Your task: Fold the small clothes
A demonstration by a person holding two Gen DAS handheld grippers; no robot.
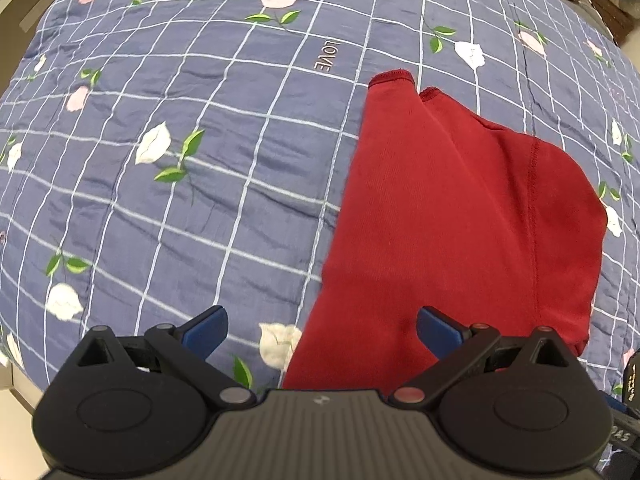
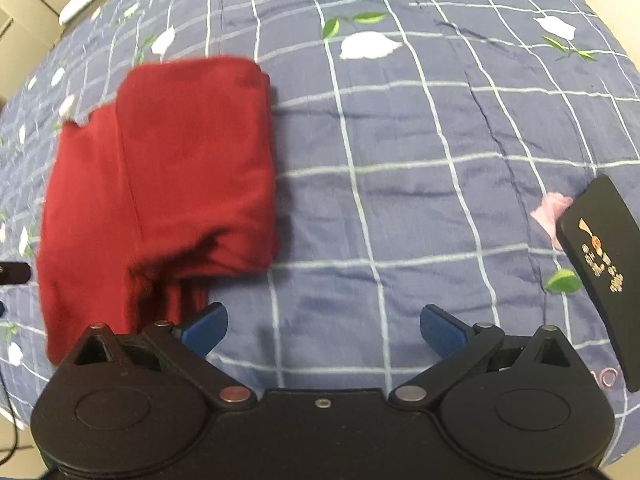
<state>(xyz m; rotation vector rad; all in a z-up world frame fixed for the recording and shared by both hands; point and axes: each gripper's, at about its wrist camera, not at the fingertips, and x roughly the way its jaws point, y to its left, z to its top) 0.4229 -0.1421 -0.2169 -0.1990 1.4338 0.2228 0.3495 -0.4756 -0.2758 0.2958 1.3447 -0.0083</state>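
Both grippers, left (image 1: pixel 322 332) and right (image 2: pixel 323 330), spread wide, empty, above quilt (image 1: pixel 200 160). Folded red knit garment (image 1: pixel 452 224) flat on quilt; bare quilted checks all around; black case (image 2: pixel 600 264) well right.

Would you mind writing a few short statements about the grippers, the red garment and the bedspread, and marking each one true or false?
1. The left gripper is clamped on the red garment. False: its jaws stand open and hold nothing.
2. The right gripper is open and empty. True.
3. The red garment lies folded on a blue checked bedspread with a flower print. True.
4. The garment is blue with white stripes. False: it is plain red.
5. A black case with gold markings lies on the bedspread at the right edge of the right wrist view. True.
6. The black case rests on top of the garment. False: it lies apart from it, with bare bedspread between.
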